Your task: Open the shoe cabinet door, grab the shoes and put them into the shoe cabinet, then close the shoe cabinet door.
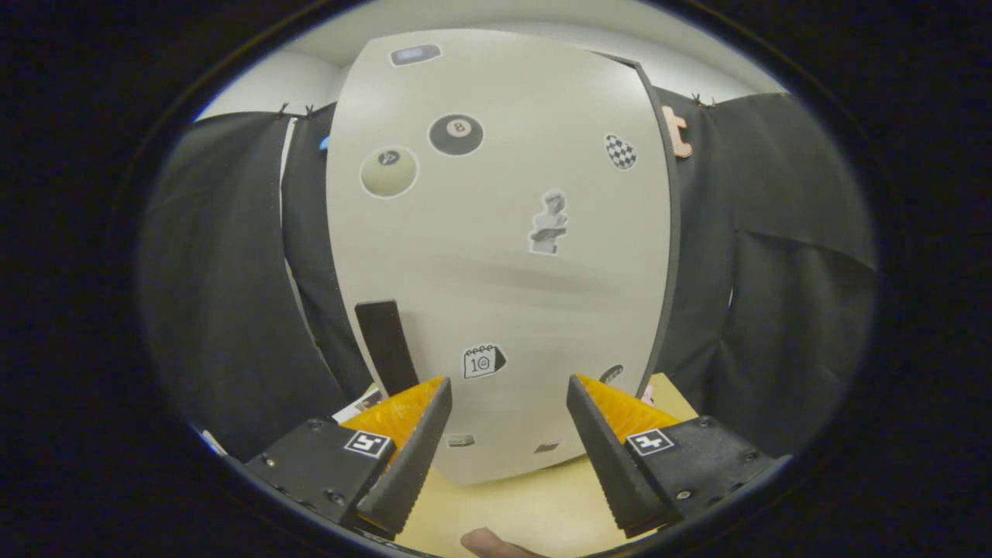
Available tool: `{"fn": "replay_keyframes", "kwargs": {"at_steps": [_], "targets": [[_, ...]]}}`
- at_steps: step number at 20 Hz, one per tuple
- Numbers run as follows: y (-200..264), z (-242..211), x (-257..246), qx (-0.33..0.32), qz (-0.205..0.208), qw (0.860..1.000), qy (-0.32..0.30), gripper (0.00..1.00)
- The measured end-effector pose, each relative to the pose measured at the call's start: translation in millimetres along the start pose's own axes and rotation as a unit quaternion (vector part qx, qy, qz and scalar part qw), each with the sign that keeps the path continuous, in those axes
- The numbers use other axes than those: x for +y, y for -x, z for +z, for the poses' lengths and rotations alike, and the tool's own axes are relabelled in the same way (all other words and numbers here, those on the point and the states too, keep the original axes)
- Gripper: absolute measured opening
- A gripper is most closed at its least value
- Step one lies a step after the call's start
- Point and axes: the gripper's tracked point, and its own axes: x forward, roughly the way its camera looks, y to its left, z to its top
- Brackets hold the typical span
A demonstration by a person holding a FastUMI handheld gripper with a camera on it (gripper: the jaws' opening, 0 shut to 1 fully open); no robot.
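The gripper (508, 403) is held with its fingers wide apart, nothing between them, just before the shut, sticker-covered shoe cabinet door (496, 256), near its black handle (386, 345)

A pale wooden counter (527, 508) lies at the bottom of the scene. Behind it hangs black cloth (225, 287), draped in folds on both sides. Above the cloth runs a white wall (302, 77). A small printed card (363, 403) lies on the counter near the cloth.
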Motion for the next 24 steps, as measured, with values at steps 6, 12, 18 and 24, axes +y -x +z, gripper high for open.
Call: {"fn": "replay_keyframes", "kwargs": {"at_steps": [6, 12, 18, 24], "targets": [[67.7, 5.3, -25.0, -0.012, -0.017, 1.000, 0.012, 0.96], [150.5, 28.1, -33.3, -0.059, -0.010, 0.998, 0.018, 0.96], [220.3, 23.4, -41.4, -0.083, 0.004, 0.996, 0.033, 0.96], [274.5, 17.7, -67.7, -0.096, 0.026, 0.995, 0.026, 0.96]]}}
